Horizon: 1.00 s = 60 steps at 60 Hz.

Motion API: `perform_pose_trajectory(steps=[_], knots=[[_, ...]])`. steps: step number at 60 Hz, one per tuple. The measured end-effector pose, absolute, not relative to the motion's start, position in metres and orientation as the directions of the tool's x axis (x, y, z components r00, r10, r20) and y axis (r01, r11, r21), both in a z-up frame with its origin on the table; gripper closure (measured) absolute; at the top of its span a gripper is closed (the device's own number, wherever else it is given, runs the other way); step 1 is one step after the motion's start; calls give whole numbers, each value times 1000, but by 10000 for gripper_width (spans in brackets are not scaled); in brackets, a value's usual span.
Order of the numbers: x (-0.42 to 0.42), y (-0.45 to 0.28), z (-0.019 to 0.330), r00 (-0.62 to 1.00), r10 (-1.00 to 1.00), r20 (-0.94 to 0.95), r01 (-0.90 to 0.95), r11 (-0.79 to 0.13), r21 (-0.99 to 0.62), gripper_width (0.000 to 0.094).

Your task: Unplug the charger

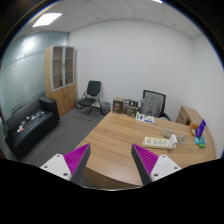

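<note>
1. The fingers (110, 160) stand open at the lower middle of the frame, holding nothing
2. A white power strip (158, 142) with the charger (172, 142) lies on the wooden worktop (115, 135), right of centre, beyond the fingers
3. A black sofa (28, 125) sits at left

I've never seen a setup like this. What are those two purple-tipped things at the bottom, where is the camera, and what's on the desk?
The camera rides on a hand-held grasping tool that a person carries; there is no robot arm. Its wide lens looks forward along the tool's two fingers, whose purple pads are the shapes you noticed. They stand open, holding nothing. Ahead is a wooden desk with a white power strip on it, beyond the fingers. Farther back are a black sofa, a chair and a wooden cabinet.
</note>
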State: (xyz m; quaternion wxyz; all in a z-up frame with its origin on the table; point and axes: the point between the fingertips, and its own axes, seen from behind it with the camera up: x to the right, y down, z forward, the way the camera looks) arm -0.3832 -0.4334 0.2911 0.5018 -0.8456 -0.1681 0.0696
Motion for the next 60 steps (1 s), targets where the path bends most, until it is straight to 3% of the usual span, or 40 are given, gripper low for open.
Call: perform_pose_trajectory(steps=[12, 29, 40, 50, 60], knots=[[-329, -426, 244, 947, 317, 45, 208, -503, -839, 78], [-163, -371, 117, 991, 119, 55, 117, -616, -779, 75], [-77, -256, 84, 992, 35, 118, 118, -531, -839, 69], [-47, -151, 70, 994, 21, 107, 104, -459, -882, 73], [-44, -84, 47, 997, 28, 74, 79, -453, -888, 219]])
